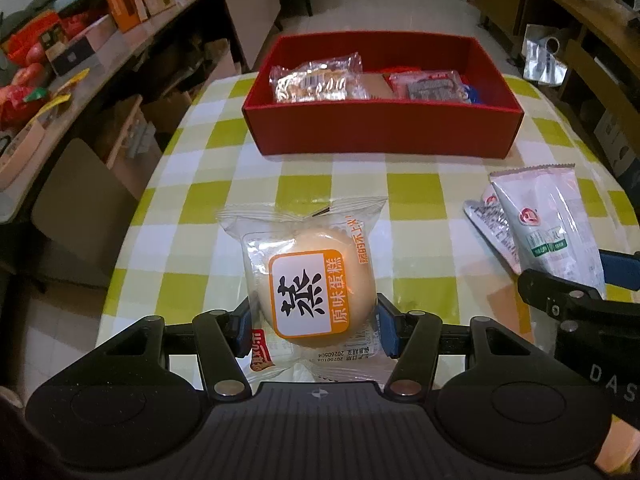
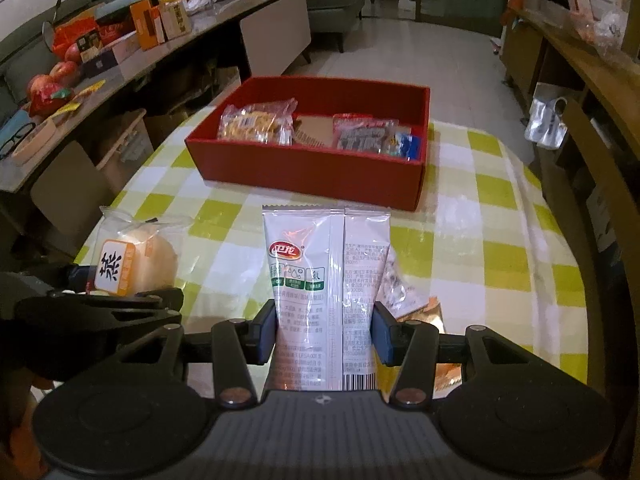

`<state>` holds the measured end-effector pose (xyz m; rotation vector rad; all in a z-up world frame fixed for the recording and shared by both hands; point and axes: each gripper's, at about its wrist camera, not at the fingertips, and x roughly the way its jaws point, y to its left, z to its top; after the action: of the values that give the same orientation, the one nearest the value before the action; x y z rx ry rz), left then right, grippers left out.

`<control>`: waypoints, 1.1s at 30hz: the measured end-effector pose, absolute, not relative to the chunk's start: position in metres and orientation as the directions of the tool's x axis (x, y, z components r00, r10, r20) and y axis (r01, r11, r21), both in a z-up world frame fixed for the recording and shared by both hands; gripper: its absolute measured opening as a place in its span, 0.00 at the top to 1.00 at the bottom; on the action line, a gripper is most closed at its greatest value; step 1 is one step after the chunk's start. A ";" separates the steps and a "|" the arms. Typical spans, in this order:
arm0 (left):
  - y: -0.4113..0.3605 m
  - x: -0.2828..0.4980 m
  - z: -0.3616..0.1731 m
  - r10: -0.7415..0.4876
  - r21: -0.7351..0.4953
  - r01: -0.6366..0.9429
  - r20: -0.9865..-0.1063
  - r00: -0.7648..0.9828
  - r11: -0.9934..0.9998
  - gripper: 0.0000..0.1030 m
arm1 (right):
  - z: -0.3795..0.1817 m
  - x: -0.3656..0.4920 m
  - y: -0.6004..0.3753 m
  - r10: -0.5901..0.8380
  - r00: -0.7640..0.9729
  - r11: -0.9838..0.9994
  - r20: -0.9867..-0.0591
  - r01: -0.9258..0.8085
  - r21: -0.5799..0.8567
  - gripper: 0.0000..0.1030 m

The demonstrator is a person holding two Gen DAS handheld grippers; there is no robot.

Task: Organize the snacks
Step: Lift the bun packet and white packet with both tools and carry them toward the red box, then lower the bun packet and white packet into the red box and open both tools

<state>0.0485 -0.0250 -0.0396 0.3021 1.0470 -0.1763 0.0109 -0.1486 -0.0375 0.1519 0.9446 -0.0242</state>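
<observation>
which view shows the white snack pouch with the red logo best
The right wrist view: the white plastic snack pouch with the red logo stands centred, printed face up, gripped between the right gripper pads. The left wrist view shows the pouch only at the right edge, slanted and partly hidden.

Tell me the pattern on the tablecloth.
The tablecloth is a yellow-green and white check, clearest in the left wrist view.

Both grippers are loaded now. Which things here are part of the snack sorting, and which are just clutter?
Job:
- cake, in left gripper
- white pouch, in right gripper
- red box, with packets inside
- foil packet on the table

Clutter:
- cartons and apples on the side counter
- glasses
- plastic bag
</observation>
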 end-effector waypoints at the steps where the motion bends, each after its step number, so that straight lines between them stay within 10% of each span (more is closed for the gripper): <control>1: -0.025 0.049 -0.037 -0.003 0.161 0.286 -0.867 0.499 0.945 0.37 | -0.035 0.012 -0.150 0.044 0.592 0.989 -0.805 0.089 0.120 0.44; 33: -0.059 0.129 -0.016 -0.006 0.174 0.244 -0.803 0.596 0.954 0.37 | -0.007 0.098 -0.183 0.019 0.659 0.991 -0.752 0.086 0.100 0.44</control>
<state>0.1294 -0.0592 -0.0164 0.2791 0.9236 -0.1470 0.0979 -0.1833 -0.0072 0.1311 0.8518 -0.0380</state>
